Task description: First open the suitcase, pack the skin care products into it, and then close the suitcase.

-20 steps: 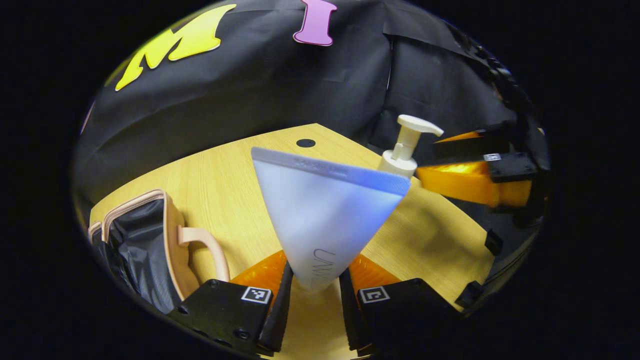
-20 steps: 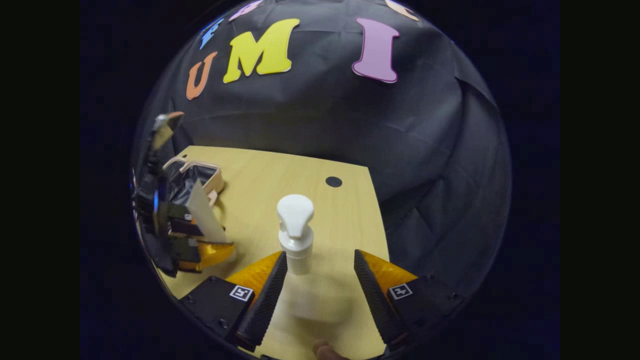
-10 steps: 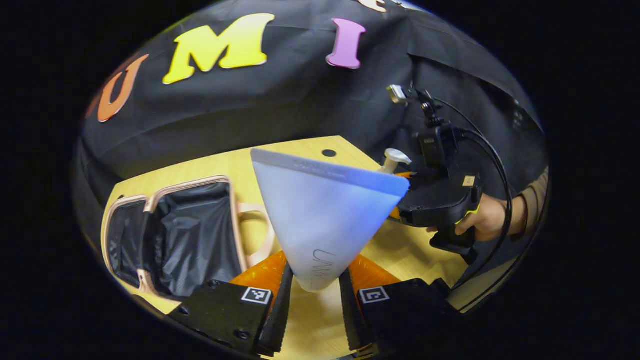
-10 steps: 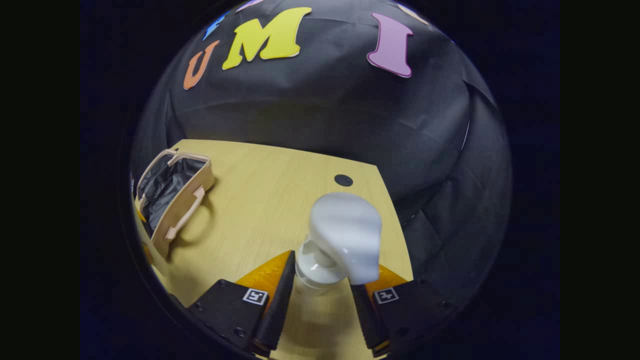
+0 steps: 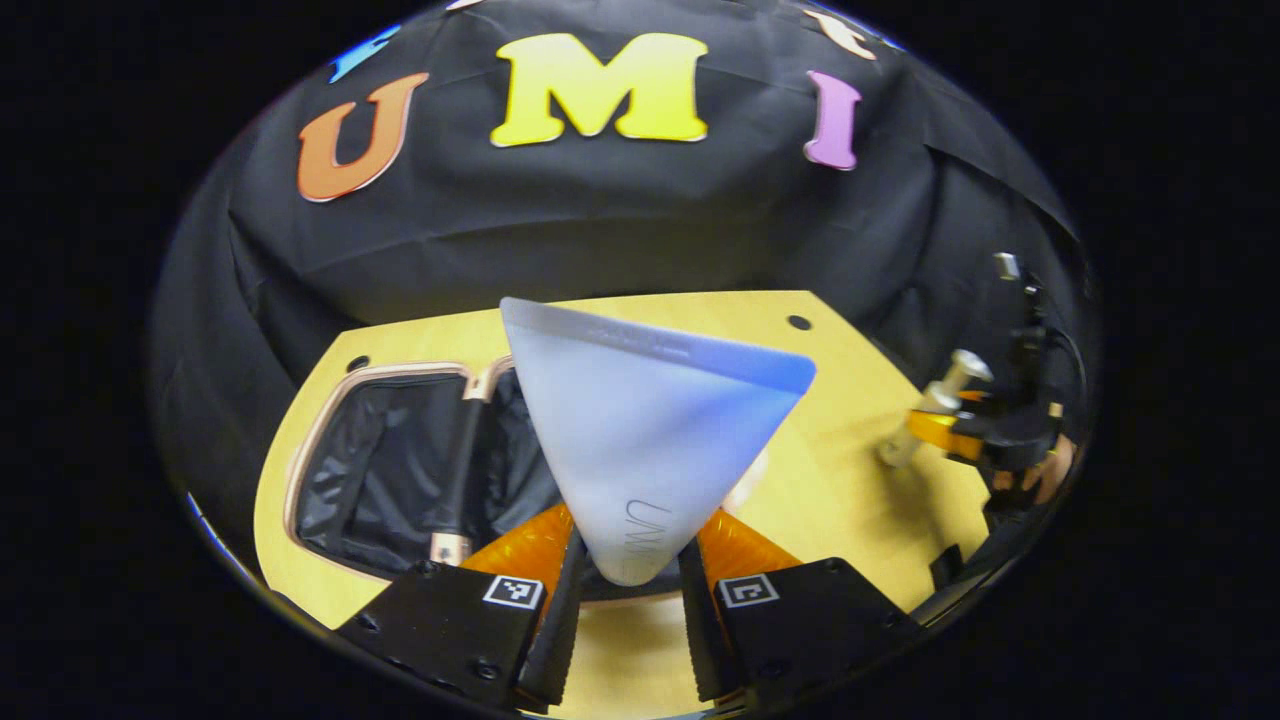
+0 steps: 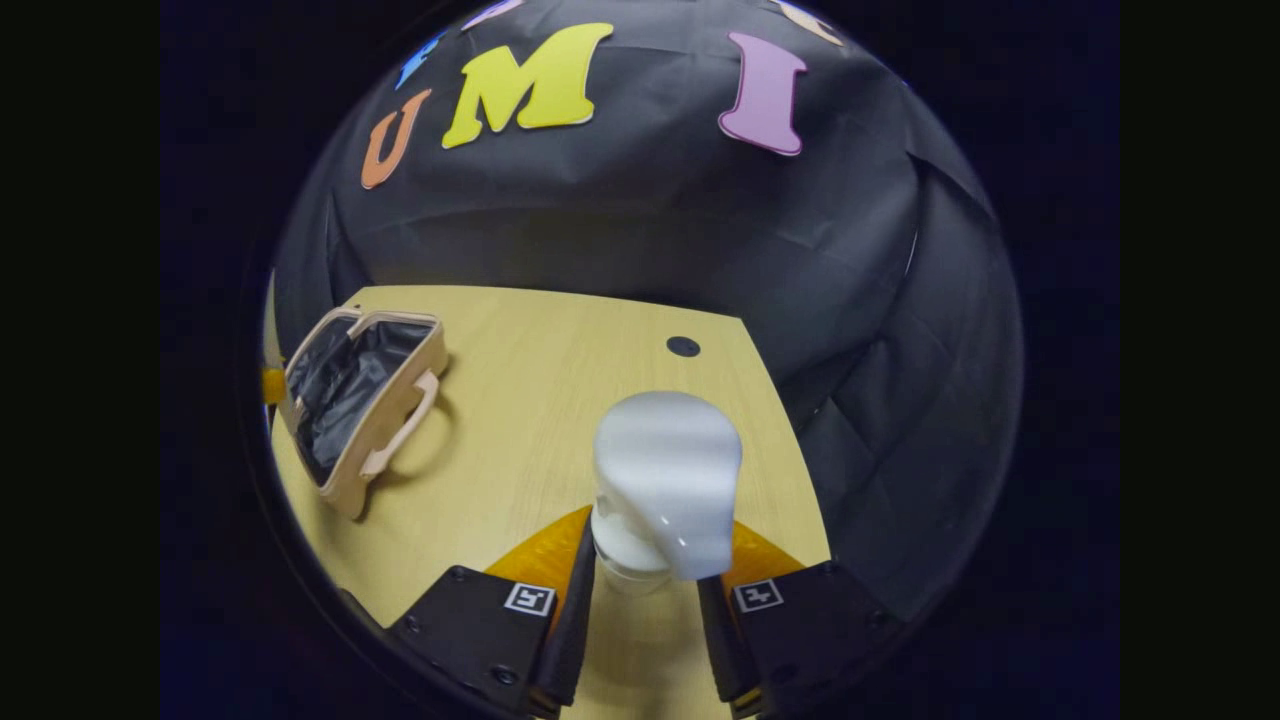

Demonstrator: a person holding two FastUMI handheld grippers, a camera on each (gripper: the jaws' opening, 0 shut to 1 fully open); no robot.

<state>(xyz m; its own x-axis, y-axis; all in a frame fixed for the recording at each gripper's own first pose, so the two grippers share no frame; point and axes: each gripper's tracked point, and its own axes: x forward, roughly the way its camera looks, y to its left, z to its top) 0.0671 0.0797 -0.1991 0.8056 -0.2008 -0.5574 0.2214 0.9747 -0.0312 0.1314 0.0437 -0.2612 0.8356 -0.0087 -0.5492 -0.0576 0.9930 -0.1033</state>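
While the wooden tabletop (image 6: 520,400) carries the open suitcase (image 6: 360,400), black lining showing, handle toward table centre, left gripper (image 5: 622,600) hangs above its opening, jaws clamped on the narrow end of a pale blue tube (image 5: 640,420), crimped end up. Right gripper (image 6: 645,620), well apart from the suitcase, has jaws closed on the neck of a white pump bottle (image 6: 665,480).

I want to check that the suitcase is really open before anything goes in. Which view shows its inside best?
The left gripper view: the suitcase lies open just below, black lining exposed, partly behind the held tube. The right gripper view shows it farther off at the table's left, obliquely.
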